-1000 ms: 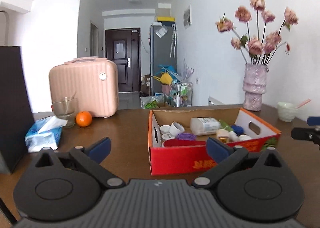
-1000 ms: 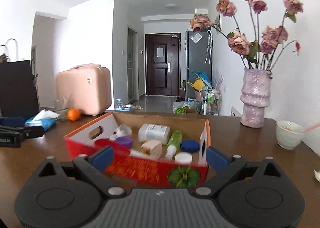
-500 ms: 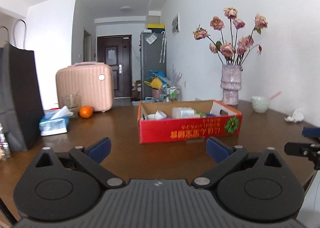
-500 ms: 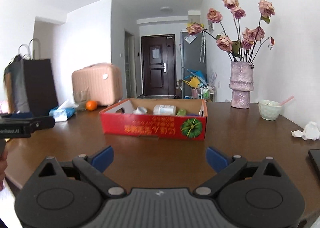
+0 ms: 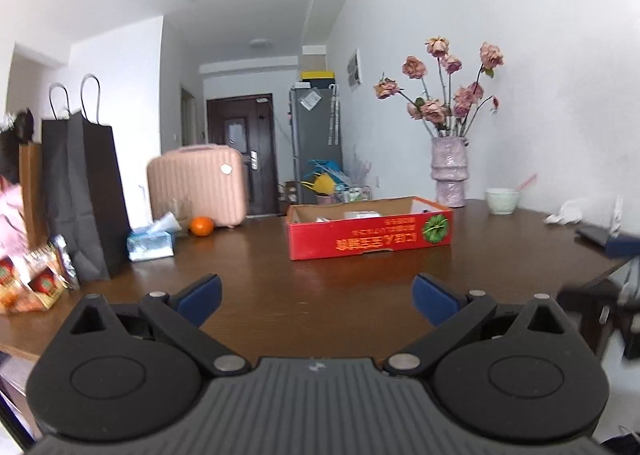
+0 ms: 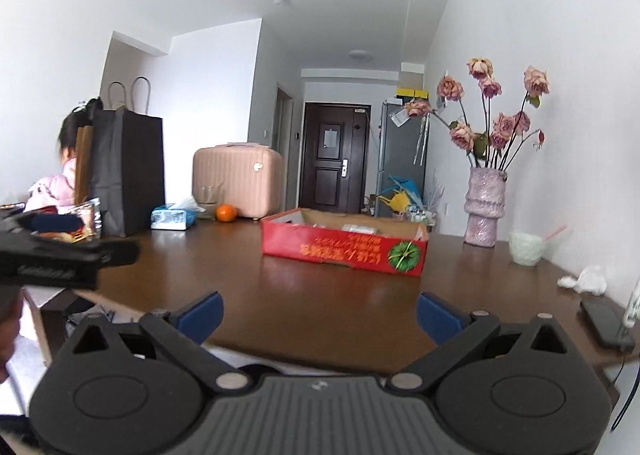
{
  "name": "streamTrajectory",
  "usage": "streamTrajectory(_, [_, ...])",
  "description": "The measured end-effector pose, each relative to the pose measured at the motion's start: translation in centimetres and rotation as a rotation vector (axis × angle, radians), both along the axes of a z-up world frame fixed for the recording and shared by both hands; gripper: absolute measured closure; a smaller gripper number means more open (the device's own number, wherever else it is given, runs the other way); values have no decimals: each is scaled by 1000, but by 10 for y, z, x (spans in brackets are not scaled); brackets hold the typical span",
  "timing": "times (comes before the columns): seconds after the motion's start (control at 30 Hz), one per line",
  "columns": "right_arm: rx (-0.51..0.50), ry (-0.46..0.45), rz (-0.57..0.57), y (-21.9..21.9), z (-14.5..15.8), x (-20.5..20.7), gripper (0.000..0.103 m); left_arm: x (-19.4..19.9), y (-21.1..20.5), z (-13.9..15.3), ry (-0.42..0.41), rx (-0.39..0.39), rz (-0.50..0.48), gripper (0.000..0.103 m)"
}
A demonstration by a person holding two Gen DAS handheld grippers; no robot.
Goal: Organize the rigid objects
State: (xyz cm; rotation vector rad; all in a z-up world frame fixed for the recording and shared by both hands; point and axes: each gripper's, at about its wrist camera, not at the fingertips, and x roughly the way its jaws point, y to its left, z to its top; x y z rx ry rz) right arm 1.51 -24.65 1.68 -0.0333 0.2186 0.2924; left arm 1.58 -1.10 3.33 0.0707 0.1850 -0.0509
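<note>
Red cardboard box (image 5: pixel 370 233) of small containers sits mid-table on the brown wooden table (image 5: pixel 320 295), well ahead of both claws. Left gripper (image 5: pixel 316 297) and right gripper (image 6: pixel 318 315) hang spread wide, holding nothing, near the table's front edge.

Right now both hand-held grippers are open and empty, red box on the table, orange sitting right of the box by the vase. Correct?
One error: the orange sits left of the red box, by the pink suitcase, not by the vase. The left wrist view shows it. The rest holds: the left hand-held gripper and right hand-held gripper are open and empty, box on the table.
</note>
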Motion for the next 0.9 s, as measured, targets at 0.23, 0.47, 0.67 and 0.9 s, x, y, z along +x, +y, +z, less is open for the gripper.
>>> streamTrajectory(0.23, [89, 73, -28, -13, -3, 10, 0, 7, 7, 1, 55, -75, -1, 0])
streamTrajectory(0.47, [89, 65, -41, -15, -3, 11, 0, 5, -3, -1, 27, 4, -28, 0])
streamTrajectory(0.67, [61, 18, -27, -8, -2, 5, 0, 3, -6, -2, 20, 12, -46, 0])
streamTrajectory(0.9, [55, 17, -26, -8, -2, 4, 0, 4, -5, -2, 24, 10, -44, 0])
